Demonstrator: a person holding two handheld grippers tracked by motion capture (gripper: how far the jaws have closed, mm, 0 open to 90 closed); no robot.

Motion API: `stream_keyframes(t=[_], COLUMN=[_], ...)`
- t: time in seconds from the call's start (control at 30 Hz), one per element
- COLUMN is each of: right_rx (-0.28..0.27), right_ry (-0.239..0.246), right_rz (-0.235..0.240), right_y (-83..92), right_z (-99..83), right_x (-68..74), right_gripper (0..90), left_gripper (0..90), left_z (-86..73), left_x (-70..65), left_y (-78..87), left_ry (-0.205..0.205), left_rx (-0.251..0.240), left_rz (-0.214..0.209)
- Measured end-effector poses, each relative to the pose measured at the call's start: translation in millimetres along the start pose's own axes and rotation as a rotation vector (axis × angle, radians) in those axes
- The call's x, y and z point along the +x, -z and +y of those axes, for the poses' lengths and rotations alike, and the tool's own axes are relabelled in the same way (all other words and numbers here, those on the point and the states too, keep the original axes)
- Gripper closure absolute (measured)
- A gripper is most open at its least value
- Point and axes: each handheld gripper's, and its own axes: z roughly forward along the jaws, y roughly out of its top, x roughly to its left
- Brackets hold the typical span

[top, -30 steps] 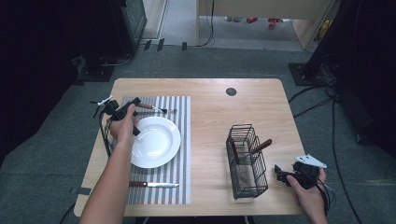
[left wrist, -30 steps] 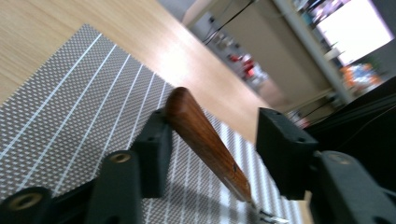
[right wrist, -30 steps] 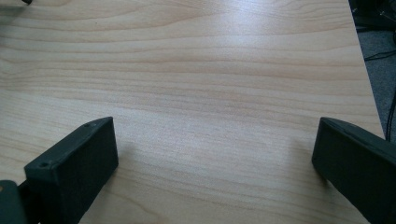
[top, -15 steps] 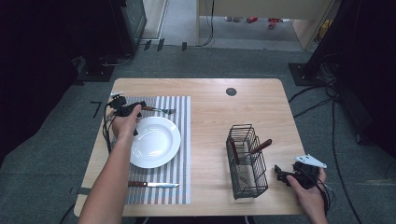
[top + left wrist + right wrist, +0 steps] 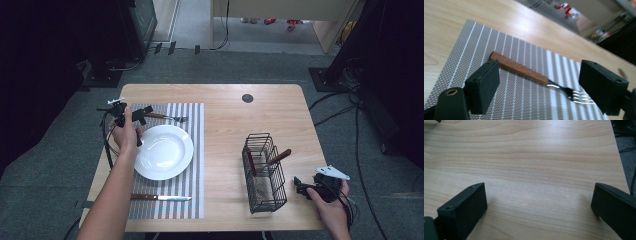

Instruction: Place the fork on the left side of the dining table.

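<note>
With fork [image 5: 524,71] lying flat on striped placemat [image 5: 192,192] at plate's [image 5: 165,152] 12 o'clock, left gripper [image 5: 131,114] over its handle, jaws just opened, apart, nothing between. Knife [image 5: 160,197] at 6 o'clock. Right gripper [image 5: 300,186] apart, empty. Caddy [image 5: 264,172] likely holds remaining cutlery.

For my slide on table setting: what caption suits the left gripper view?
Open left gripper poised above a wooden-handled fork lying on the striped placemat.
</note>
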Motion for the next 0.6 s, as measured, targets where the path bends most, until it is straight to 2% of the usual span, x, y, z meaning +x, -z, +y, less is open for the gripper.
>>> stream_keyframes(t=[0.2,0.27,0.33,0.53,0.6], right_rx=[0.000,0.000,0.000,0.000,0.000], right_ry=[0.000,0.000,0.000,0.000,0.000], right_rz=[0.000,0.000,0.000,0.000,0.000], right_y=[0.0,0.0,0.0,0.0,0.0], right_z=[0.0,0.0,0.0,0.0,0.0], right_x=[0.0,0.0,0.0,0.0,0.0], right_gripper=[0.0,0.0,0.0,0.0,0.0], left_gripper=[14.4,13.5,8.3,8.1,8.1], left_z=[-0.9,-2.0,-3.2,-10.9,-15.3], left_x=[-3.4,-4.8,-5.3,-4.9,-4.4], left_y=[17.0,24.6,30.9,54.0,63.9], left_ry=[-0.051,-0.080,-0.097,-0.141,-0.153], left_rx=[-0.019,-0.024,-0.025,-0.043,-0.059], left_rz=[-0.015,0.001,0.013,-0.008,-0.028])
